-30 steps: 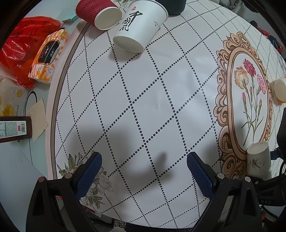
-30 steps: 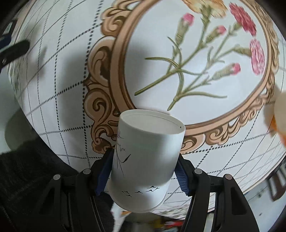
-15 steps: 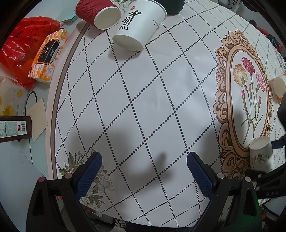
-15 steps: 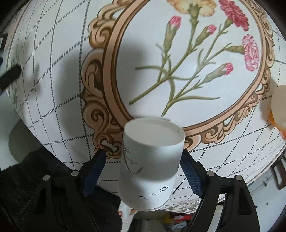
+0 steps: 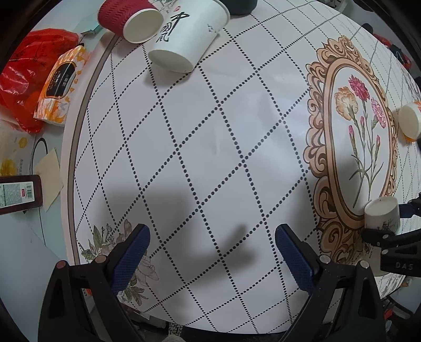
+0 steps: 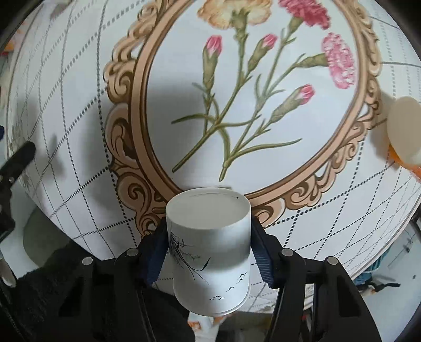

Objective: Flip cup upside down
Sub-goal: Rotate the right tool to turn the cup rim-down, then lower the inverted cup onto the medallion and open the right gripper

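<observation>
A white paper cup (image 6: 210, 247) with an ink drawing of reeds and birds stands upside down, base up, at the near edge of the table by the ornate frame print. My right gripper (image 6: 209, 252) straddles it; its blue pads sit at the cup's sides with little or no gap. The same cup shows in the left wrist view (image 5: 381, 213) at the far right, between the right gripper's fingers. My left gripper (image 5: 211, 250) is open and empty above the dotted-grid tablecloth.
A large white cup with calligraphy (image 5: 186, 39) and a red ribbed cup (image 5: 129, 21) lie at the table's far left. Another upturned cup (image 5: 410, 121) stands at the right, also in the right wrist view (image 6: 405, 136). A tissue pack (image 5: 59, 86) and red bag (image 5: 23, 65) lie off the cloth.
The right gripper opened around the cup half a second ago, then drew in to its sides. The cup stays base up at the table edge. The left gripper has not moved.
</observation>
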Tool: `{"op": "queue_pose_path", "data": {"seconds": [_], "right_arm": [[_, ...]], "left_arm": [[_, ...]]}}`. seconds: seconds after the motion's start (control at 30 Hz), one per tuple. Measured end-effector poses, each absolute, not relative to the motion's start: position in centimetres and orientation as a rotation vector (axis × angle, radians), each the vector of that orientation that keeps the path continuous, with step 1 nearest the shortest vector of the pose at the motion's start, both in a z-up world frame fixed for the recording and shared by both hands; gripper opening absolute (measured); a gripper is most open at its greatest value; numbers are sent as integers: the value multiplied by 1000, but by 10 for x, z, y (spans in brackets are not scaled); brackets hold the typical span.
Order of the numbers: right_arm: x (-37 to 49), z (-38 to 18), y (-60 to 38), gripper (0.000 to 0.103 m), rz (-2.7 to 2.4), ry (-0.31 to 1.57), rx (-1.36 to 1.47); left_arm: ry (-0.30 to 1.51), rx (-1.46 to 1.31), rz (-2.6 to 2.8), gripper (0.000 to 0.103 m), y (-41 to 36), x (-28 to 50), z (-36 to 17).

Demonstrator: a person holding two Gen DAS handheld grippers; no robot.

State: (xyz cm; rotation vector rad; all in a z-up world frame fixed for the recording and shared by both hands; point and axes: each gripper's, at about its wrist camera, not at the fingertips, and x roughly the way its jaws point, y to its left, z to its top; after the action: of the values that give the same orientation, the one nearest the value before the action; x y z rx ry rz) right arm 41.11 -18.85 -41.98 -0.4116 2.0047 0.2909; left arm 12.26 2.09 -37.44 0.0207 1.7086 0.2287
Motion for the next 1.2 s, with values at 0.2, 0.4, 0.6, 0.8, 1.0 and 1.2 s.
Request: {"op": "queue_pose_path", "data": {"seconds": [0.2, 0.4, 0.6, 0.8, 1.0, 1.2], "right_arm": [[439, -368, -213, 61, 283, 1807, -273], [462, -324, -228, 61, 261, 1451, -145], [451, -306, -203, 61, 232, 1157, -79], [433, -319, -200, 61, 210, 1059, -63], [408, -319, -198, 62, 220, 1097, -107], [400, -316, -203, 73, 188, 1158, -53]], "left_arm": [[1710, -23, 207, 97, 21, 132, -369], [1686, -47, 145, 97, 22, 154, -367], [1682, 3, 131, 97, 17, 169, -374], [1667, 42, 86, 97, 12, 171, -375], [1643, 66, 21, 97, 3, 169, -374], [1607, 92, -9, 97, -11, 154, -365]]}}
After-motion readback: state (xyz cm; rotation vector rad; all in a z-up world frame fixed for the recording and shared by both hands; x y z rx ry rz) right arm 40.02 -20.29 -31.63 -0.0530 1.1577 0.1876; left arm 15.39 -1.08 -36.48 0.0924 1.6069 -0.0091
